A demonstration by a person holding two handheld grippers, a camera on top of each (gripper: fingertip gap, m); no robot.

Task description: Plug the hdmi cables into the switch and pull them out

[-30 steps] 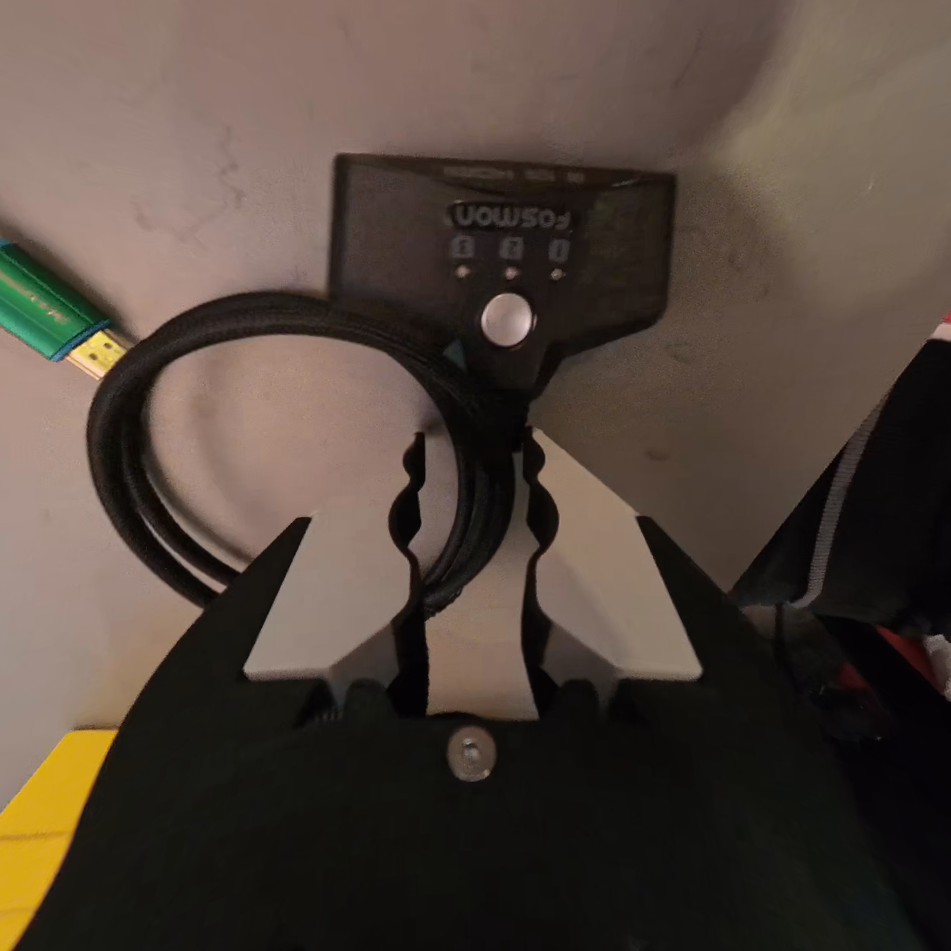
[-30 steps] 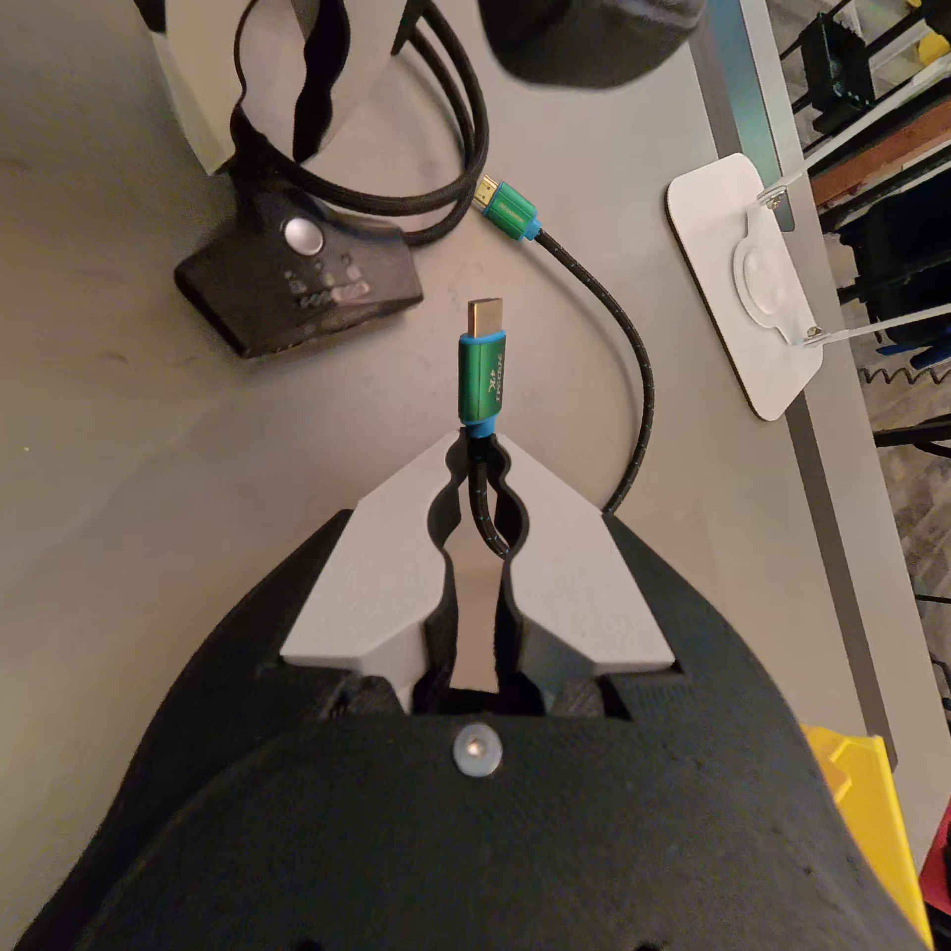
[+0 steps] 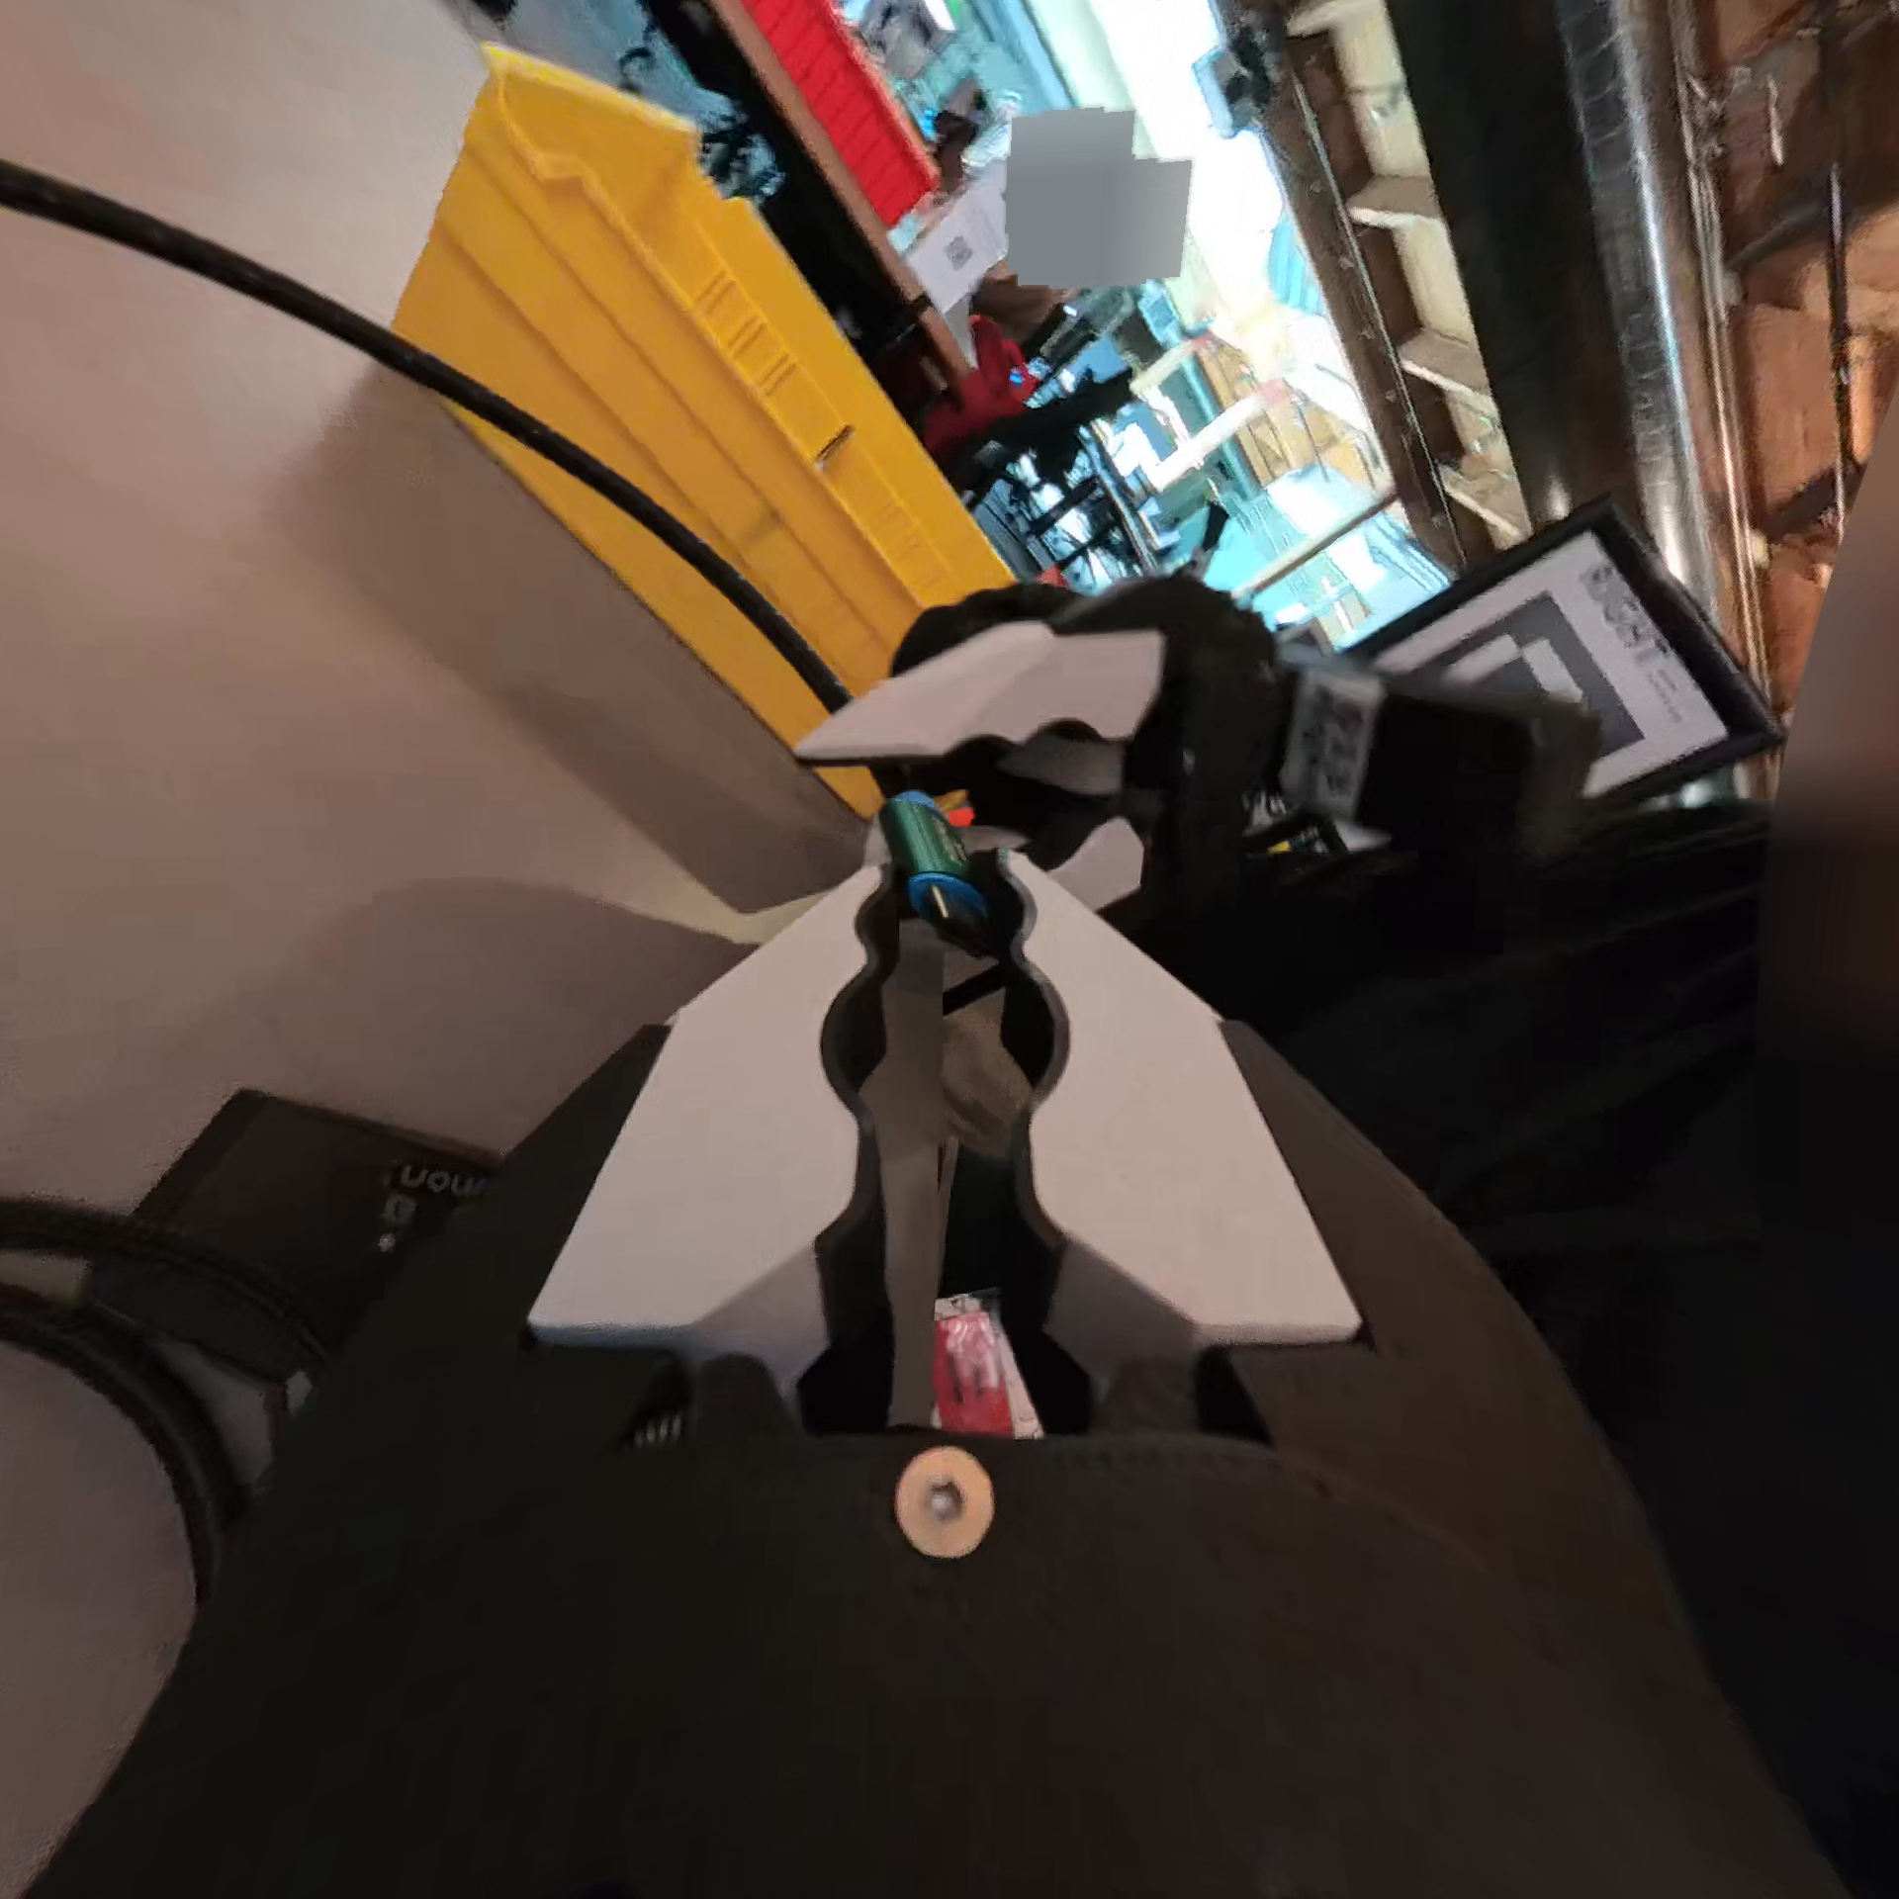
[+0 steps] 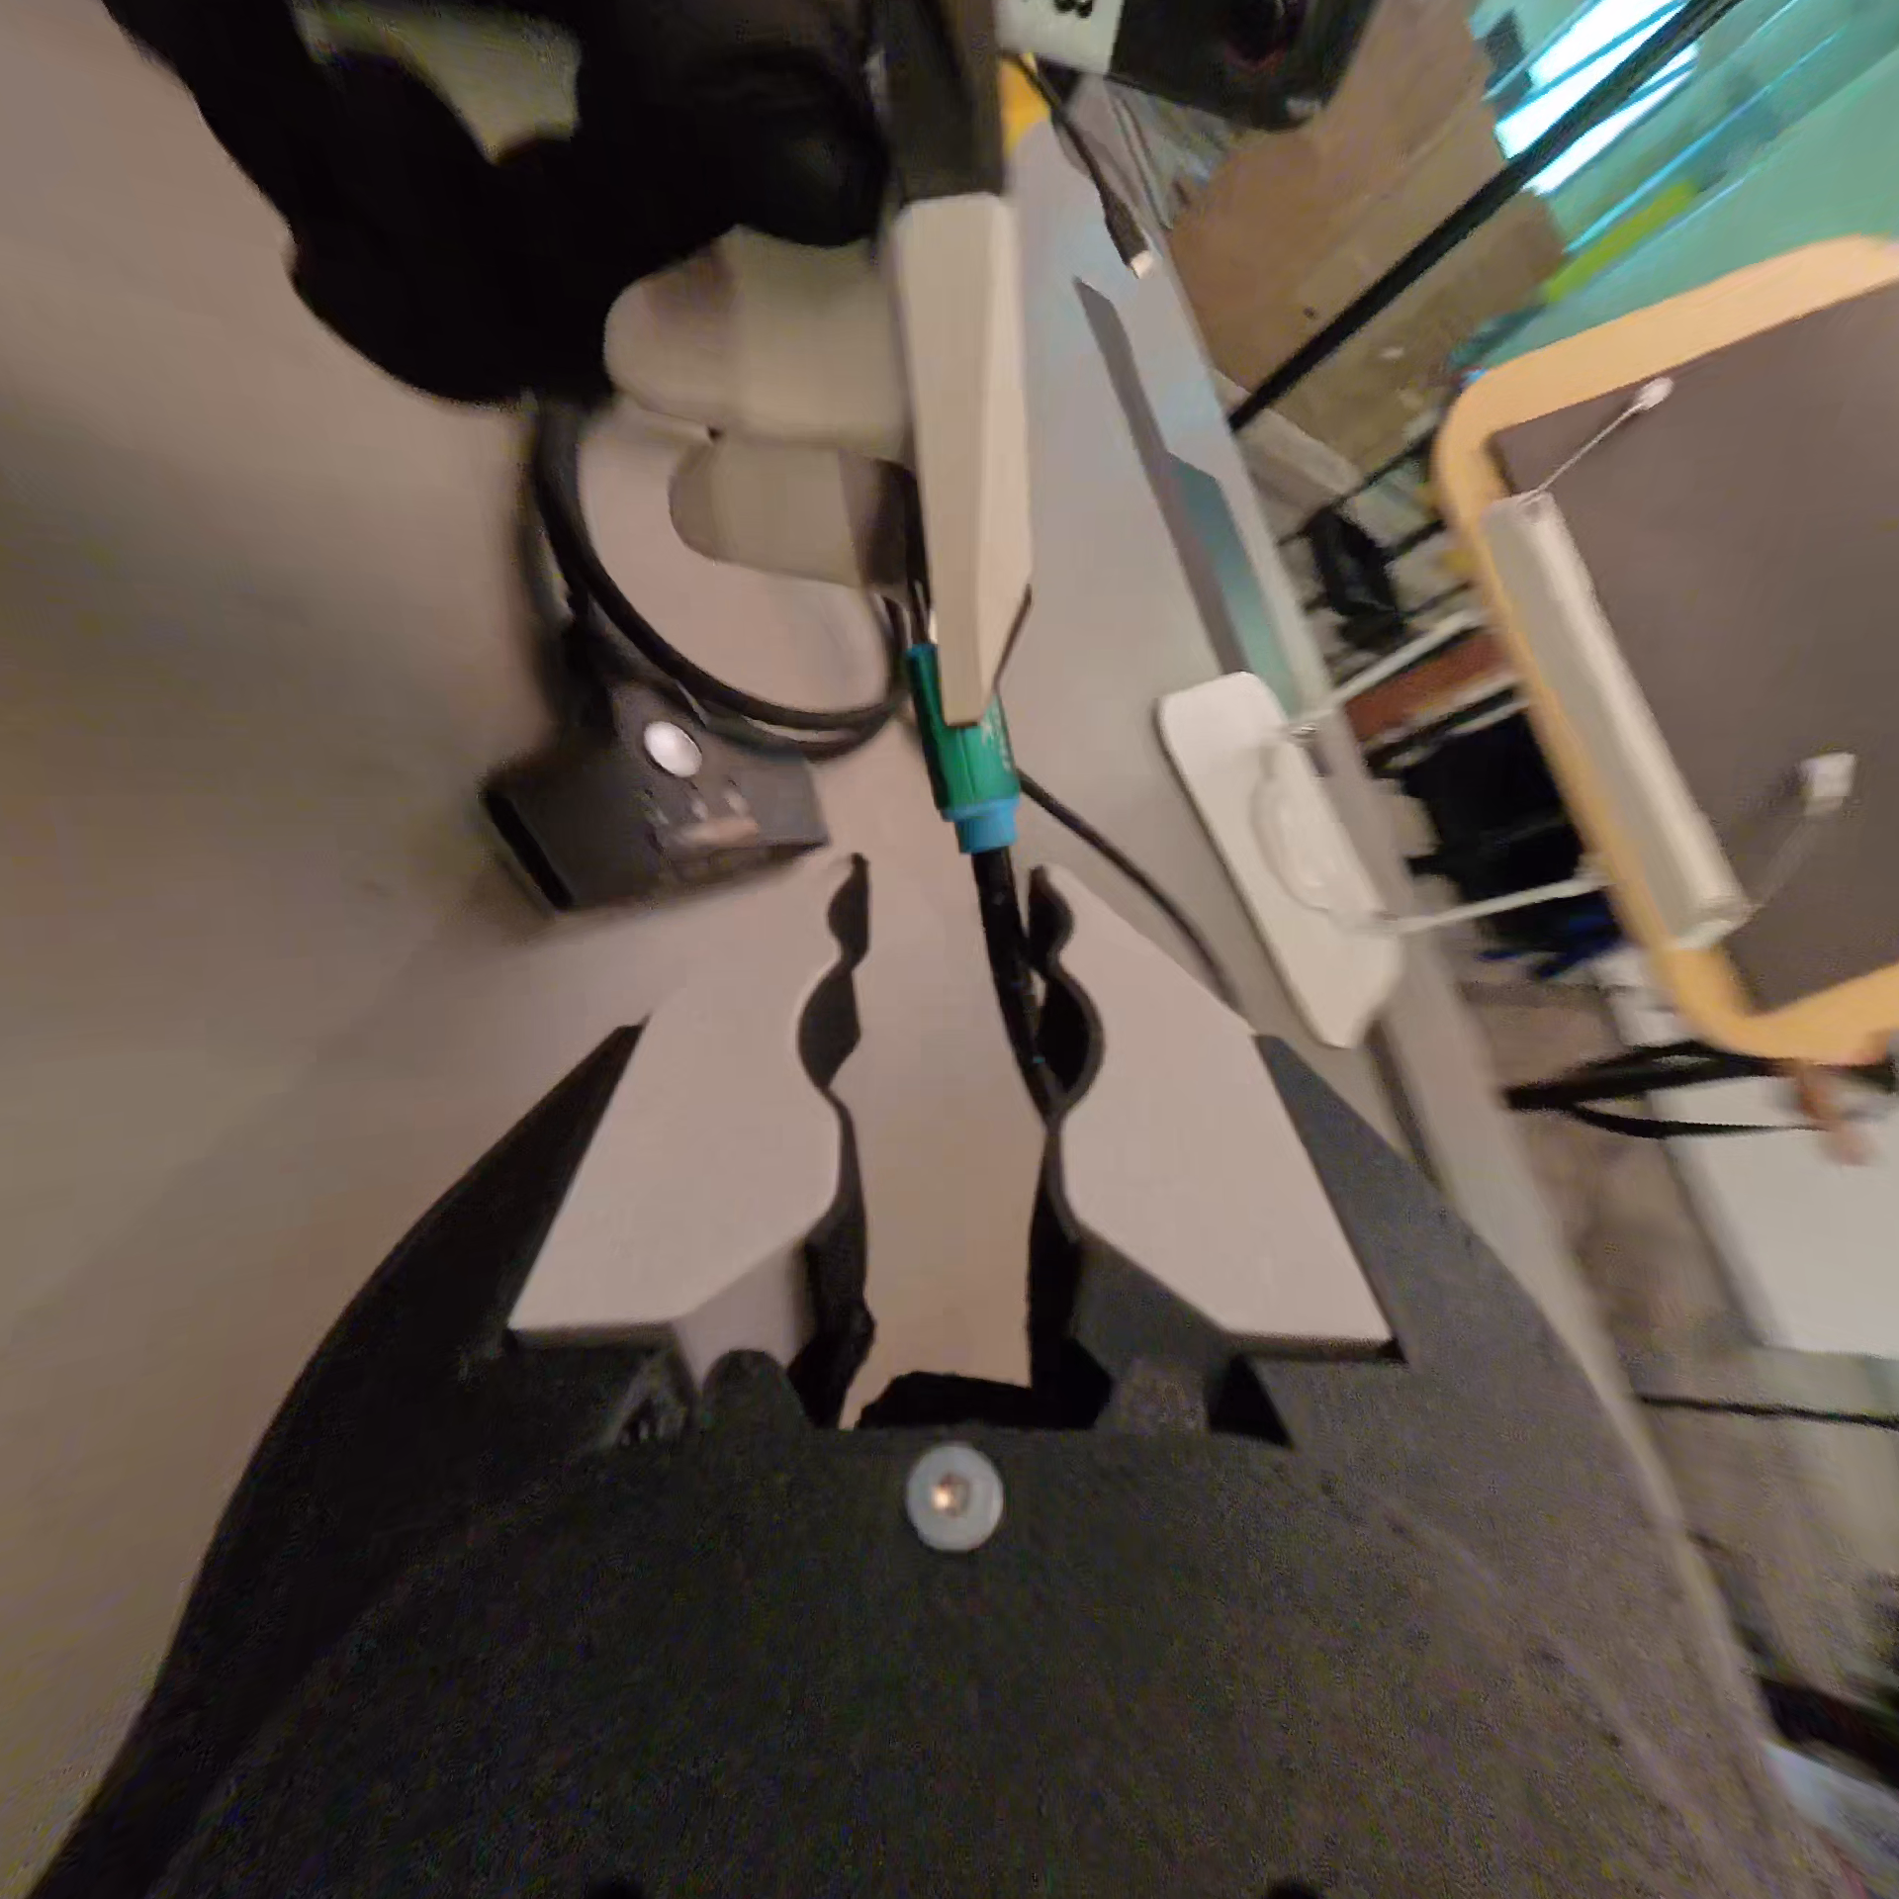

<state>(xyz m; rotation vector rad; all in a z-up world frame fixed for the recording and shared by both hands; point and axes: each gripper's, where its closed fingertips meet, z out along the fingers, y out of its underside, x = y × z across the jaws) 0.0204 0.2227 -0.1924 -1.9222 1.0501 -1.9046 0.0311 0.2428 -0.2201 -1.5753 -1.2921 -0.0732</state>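
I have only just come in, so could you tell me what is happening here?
A person is working with two handheld grippers over a grey table. The left gripper is closed on the green HDMI plug, held up off the table. The right gripper is open, with the plug's braided cable running between its fingers. The black switch lies on the table, and this plug is not in it.

The right wrist view is motion-blurred throughout; the green HDMI plug [image 4: 971, 766] at twelve o'clock is half covered by the left gripper [image 4: 951, 658], so its metal tip is hidden; in the left wrist view the black switch [image 3: 308, 1192] at eight o'clock is mostly hidden behind the gripper body; its coiled cable [image 3: 113, 1326] is cut off at the nine o'clock edge.
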